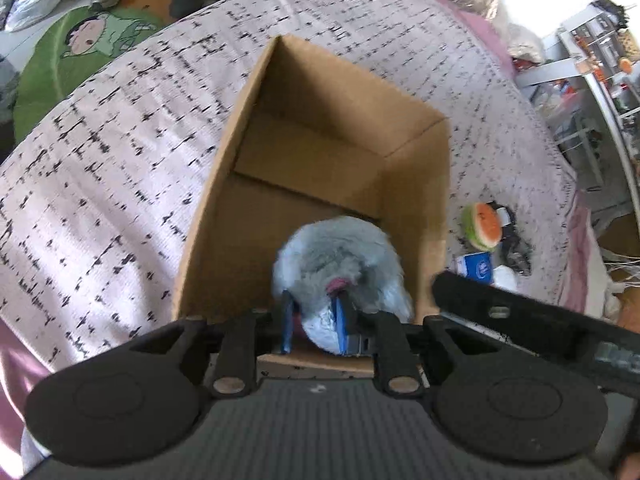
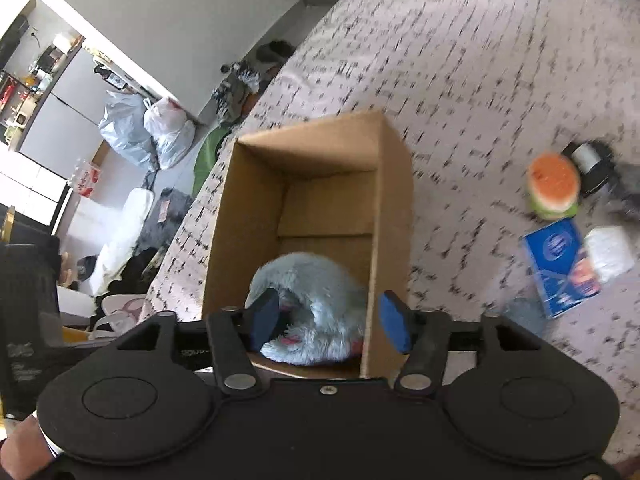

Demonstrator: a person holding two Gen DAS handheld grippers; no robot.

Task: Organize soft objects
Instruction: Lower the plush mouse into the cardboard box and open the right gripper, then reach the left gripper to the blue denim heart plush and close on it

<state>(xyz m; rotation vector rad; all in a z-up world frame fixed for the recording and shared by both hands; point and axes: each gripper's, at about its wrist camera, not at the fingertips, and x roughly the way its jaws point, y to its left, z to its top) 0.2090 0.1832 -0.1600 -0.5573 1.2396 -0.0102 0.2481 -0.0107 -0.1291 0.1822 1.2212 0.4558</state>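
Left gripper jaws grasp plush inside box on bed; right gripper jaws released, straddling plush.

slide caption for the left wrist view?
Left claw shut on grey plush, holding it in the cardboard box on the bed.

Bright daylight, window glare upper right in left view; motion blur; fisheye-bent edges.

Honestly can't read any text here. The blue box on the bed has printing on it, but it's way too blurry to make out.
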